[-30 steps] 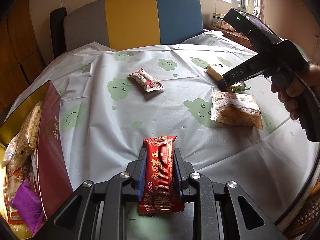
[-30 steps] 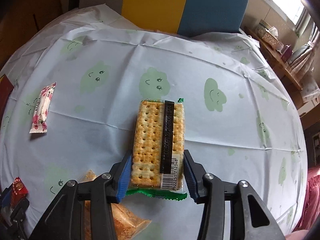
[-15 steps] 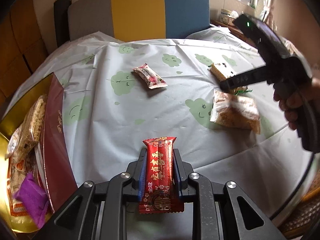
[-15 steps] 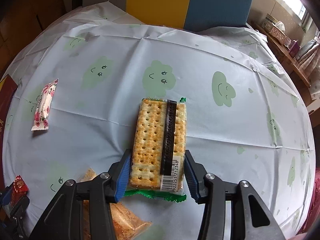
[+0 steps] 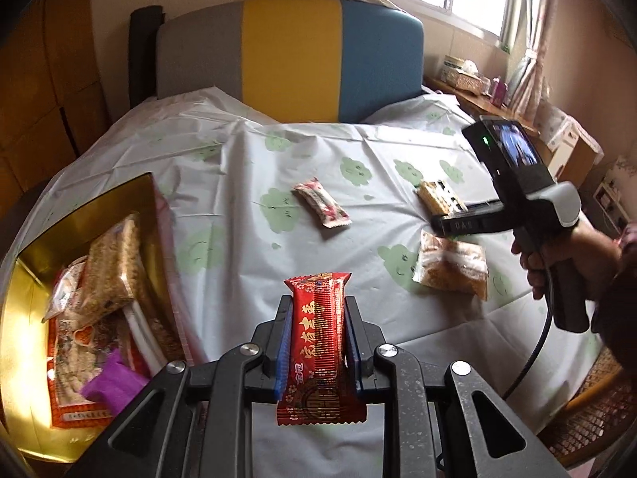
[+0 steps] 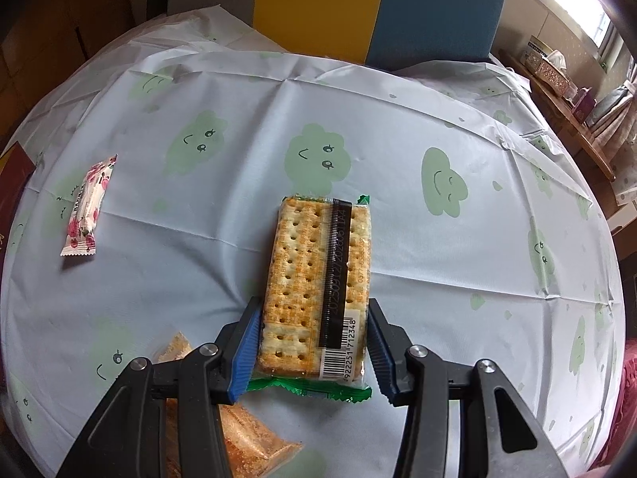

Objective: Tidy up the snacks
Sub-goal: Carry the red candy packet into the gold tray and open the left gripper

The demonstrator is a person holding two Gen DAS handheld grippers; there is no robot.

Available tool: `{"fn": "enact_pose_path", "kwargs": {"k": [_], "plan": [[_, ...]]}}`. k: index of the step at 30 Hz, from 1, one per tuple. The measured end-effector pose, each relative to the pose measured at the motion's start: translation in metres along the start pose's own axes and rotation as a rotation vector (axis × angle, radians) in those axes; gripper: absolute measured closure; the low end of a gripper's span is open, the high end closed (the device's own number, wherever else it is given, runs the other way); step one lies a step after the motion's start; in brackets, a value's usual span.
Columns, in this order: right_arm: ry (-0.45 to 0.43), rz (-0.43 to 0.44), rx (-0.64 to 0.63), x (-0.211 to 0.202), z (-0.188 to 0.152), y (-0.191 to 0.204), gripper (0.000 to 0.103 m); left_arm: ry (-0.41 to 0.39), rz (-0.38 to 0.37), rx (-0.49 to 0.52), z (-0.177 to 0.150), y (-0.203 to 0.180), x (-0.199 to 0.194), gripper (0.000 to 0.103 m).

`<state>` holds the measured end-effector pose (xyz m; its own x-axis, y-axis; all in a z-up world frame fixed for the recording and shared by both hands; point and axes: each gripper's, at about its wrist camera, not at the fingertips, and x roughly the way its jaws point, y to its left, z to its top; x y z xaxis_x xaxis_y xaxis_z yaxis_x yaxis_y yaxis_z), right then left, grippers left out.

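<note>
Pinching a red snack bar (image 5: pixel 320 352) lengthwise between its blue pads, the left claw (image 5: pixel 318 342) held the wrapper upright and clear of the desk (image 5: pixel 239 183), probably so it could be carried over the rim of the gold box (image 5: pixel 85 215) just to the claw's left, where other packets already lay. Ahead of that claw a pink-and-white candy bar (image 5: pixel 321 208) lay loose on the cloud-print cloth, and off to its right sat a clear bag of brown crumbs (image 5: pixel 452 265).

The right claw (image 6: pixel 314 352) pressed on the near end of a cracker pack (image 6: pixel 316 283), its far end reaching out over the cloth; gripping by the narrow sides likely kept the crackers from cracking. The same candy bar (image 6: pixel 85 209) lay well to that claw's left, the crumb bag (image 6: pixel 239 434) just beneath it.
</note>
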<state>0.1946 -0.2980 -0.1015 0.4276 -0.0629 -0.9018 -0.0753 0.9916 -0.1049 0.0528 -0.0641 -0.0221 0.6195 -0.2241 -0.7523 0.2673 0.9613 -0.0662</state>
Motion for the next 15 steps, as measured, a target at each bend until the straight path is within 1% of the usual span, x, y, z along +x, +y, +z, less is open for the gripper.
{"fn": "enact_pose_path", "kwargs": {"k": [3,7,10,15], "plan": [[-0.007,-0.016,-0.022,-0.001,-0.001,0.005,0.053,-0.025,0.025,-0.047,0.003,0.022,-0.016,0.08],[-0.019,-0.034,-0.048,-0.004,-0.003,0.01,0.054,-0.045,0.072,-0.147,0.004,0.067,-0.034,0.079],[-0.028,-0.043,-0.053,-0.006,-0.006,0.011,0.054,-0.055,0.141,-0.222,0.001,0.105,-0.045,0.079],[-0.039,-0.06,-0.065,-0.009,-0.009,0.016,0.054,-0.045,0.233,-0.38,-0.011,0.177,-0.056,0.079]]}}
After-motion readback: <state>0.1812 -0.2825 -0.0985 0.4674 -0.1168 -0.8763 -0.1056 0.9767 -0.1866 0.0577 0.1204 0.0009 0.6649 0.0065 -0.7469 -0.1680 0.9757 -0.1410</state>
